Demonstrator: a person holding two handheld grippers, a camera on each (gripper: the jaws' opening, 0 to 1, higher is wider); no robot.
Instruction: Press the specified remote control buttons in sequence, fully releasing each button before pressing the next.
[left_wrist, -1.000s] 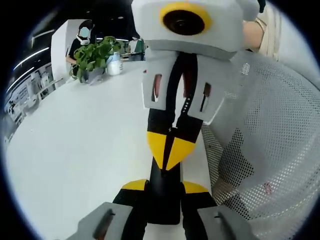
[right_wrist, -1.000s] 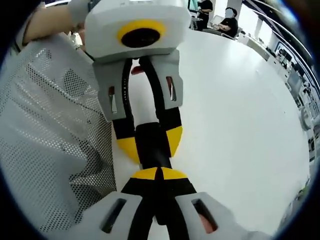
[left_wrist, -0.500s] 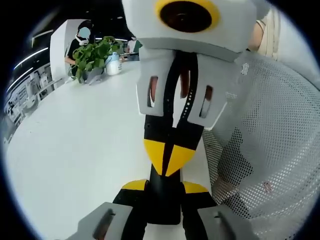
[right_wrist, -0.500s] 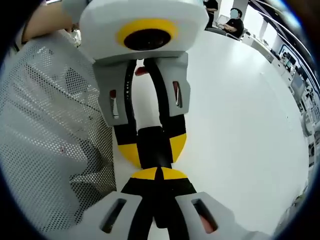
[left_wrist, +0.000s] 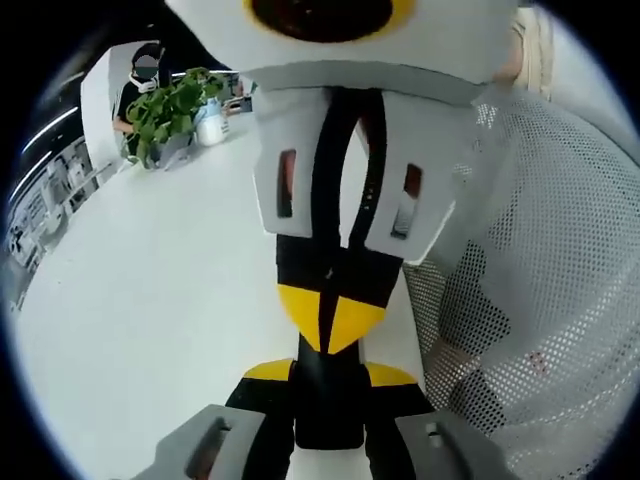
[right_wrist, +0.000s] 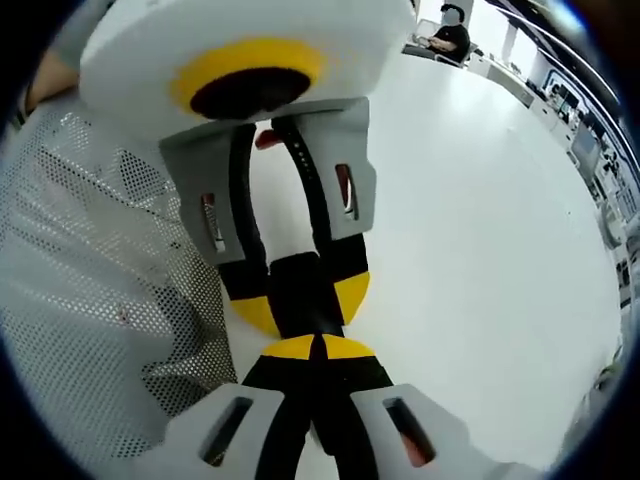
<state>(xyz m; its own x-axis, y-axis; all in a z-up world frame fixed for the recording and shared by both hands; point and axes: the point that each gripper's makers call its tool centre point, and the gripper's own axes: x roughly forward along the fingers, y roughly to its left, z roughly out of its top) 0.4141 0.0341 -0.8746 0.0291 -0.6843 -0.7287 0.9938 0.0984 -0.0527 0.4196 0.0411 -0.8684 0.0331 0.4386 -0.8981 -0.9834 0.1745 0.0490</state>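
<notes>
White and smooth, the table (left_wrist: 150, 300) spreads wide under both tools. At its far edge in the left gripper view stand a leafy green plant in a pot (left_wrist: 168, 108) and a small white bottle (left_wrist: 211, 126), with a person in dark clothes (left_wrist: 142, 82) behind them. In the right gripper view, more people (right_wrist: 447, 32) sit at desks far away. A white mesh fabric with many small holes (left_wrist: 545, 300) lies just beside the tools, at the table's edge.

The left tool (left_wrist: 320, 372) rises from the bottom of the left gripper view. Its two yellow and black jaws are spread a little and pinch the black, narrow, flat remote control (left_wrist: 326, 405) by its sides. The remote control is above the table, between these jaws, and it points toward the other tool. Its surface looks plain and dark; I cannot tell any buttons on it, because the tools cover most of it.

The right tool (left_wrist: 330, 318) comes from the top of the left gripper view. Its jaws are pressed together into one yellow tip, and this tip seems to touch the remote control. In the right gripper view the same is seen from the other side: pressed jaws below, the dark body just ahead between the yellow fingertips (right_wrist: 254, 314) of the left tool.
</notes>
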